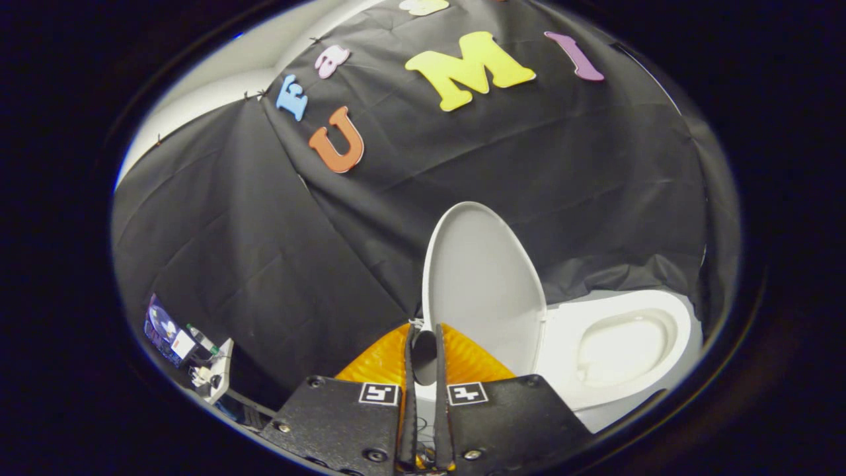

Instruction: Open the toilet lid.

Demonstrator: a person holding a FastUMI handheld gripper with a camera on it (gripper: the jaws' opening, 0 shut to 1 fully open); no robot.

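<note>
The white toilet lid (486,284) stands raised, swung up off the seat, with its inner face showing. Beside it lies the white toilet seat (568,370) around the open bowl (621,347). My gripper (424,330) sits at the lid's near rim. Its two fingers are closed to a narrow slit, and the lid's edge runs between them.
Black cloth walls the booth behind and around the toilet. Low down to the side of the fingers, away from the toilet, stands a small stand with a lit screen (165,327) and some cables (208,377). A pale wall shows above the cloth.
</note>
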